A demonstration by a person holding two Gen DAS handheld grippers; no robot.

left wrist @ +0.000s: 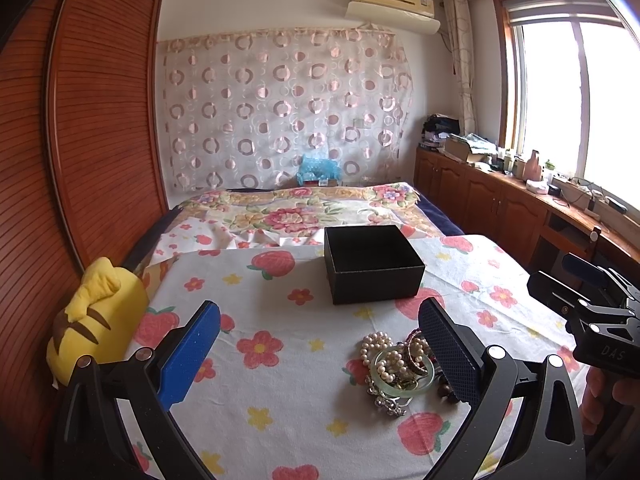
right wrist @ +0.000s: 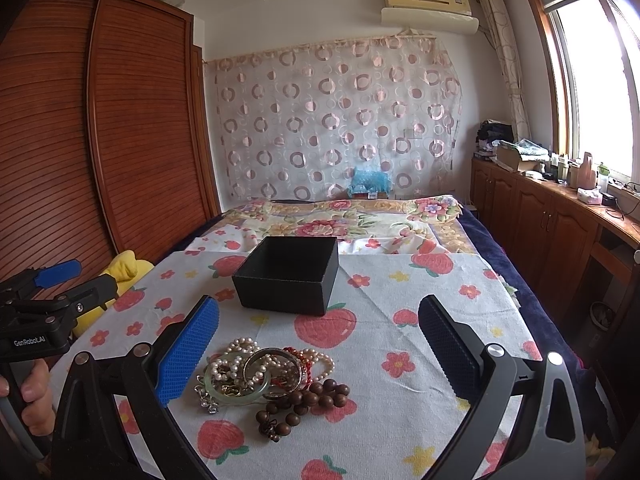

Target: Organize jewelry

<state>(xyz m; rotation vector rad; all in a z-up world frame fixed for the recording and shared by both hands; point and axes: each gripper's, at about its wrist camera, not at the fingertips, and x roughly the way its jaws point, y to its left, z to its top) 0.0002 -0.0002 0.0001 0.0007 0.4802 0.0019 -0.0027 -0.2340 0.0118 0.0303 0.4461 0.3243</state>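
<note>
A pile of jewelry [right wrist: 264,380] lies on the strawberry-print cloth: pearl strands, a pale green bangle [right wrist: 236,390], metal bangles and a brown wooden bead bracelet [right wrist: 304,404]. It also shows in the left wrist view [left wrist: 400,368], partly hidden by the right finger. An open, empty black box [right wrist: 288,274] stands behind the pile, also in the left wrist view [left wrist: 372,262]. My right gripper [right wrist: 318,332] is open and empty above the pile. My left gripper [left wrist: 320,334] is open and empty, to the left of the pile.
A yellow plush toy [left wrist: 96,320] lies at the cloth's left edge beside a wooden wardrobe [left wrist: 92,120]. A floral blanket [left wrist: 304,208] covers the bed behind the box. A cluttered wooden cabinet [right wrist: 560,216] runs under the window on the right.
</note>
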